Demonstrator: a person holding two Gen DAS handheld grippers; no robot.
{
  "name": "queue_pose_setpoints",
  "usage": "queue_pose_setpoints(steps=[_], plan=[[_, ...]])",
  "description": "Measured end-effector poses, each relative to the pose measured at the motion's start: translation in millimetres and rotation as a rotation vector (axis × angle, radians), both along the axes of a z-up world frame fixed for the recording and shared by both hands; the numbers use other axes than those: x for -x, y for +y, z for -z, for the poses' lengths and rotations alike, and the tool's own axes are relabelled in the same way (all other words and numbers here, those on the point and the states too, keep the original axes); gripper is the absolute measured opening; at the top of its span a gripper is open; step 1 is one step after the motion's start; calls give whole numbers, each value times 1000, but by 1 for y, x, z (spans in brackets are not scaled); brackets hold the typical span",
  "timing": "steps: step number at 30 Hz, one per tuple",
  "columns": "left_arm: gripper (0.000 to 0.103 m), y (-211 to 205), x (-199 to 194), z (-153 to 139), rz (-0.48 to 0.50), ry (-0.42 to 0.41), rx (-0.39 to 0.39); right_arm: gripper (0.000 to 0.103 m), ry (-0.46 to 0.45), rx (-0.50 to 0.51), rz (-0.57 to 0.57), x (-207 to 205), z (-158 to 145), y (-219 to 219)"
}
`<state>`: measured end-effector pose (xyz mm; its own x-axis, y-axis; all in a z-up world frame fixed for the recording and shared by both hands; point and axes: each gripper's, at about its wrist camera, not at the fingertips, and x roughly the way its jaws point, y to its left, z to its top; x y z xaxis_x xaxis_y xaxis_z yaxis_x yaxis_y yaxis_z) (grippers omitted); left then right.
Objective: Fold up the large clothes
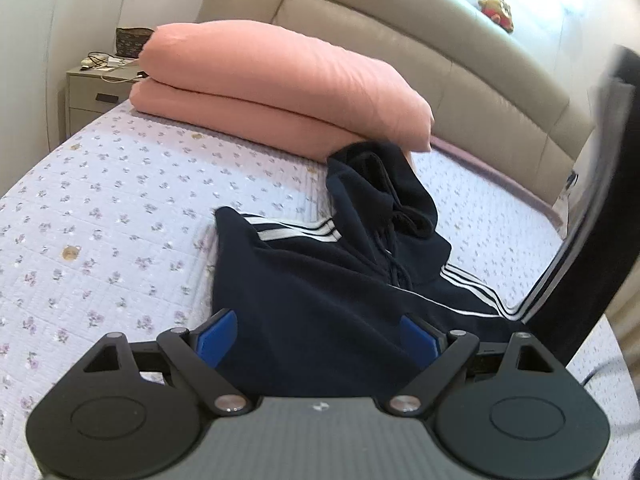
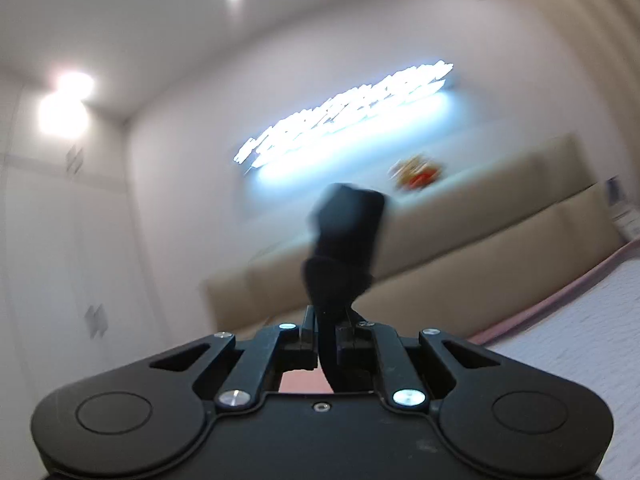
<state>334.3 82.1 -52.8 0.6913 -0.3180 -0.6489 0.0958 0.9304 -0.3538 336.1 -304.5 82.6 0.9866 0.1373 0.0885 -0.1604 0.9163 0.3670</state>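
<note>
Bed [image 1: 120, 184] with floral quilt fills left view only: navy hoodie [image 1: 320, 280] spread there, pink pillows [image 1: 280, 92] behind. Left gripper [image 1: 316, 340] jaws wide, hoodie fabric between, unpressed. Right view: blurred wall, headboard [image 2: 480, 220]; right gripper [image 2: 328, 328] clenched on hoodie sleeve [image 2: 344, 240], raised.

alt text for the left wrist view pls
A dark navy hoodie with white stripes lies crumpled on a flowered bedspread, its right sleeve lifted off the bed. The left claw hangs open over its near edge. Behind it sit a folded pink quilt and a beige headboard.
</note>
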Motion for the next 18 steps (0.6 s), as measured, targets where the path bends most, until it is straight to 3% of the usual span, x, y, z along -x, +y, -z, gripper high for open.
queue_pose_setpoints(steps=[6,13,14,16,18], plan=[[90,34,7,5,-39,-39,18,8,129,124,-223,-30,86,111],[92,65,-6,20,-84,-44,66,12,482,316,-387,-55,211,169],[92,64,-10,22,-77,-47,60,20,545,337,-437,-59,224,173],[93,55,-17,25,-55,-51,34,62,619,365,-537,-57,239,180],[93,39,-25,29,-16,-42,3,81,626,351,-642,-45,234,174]])
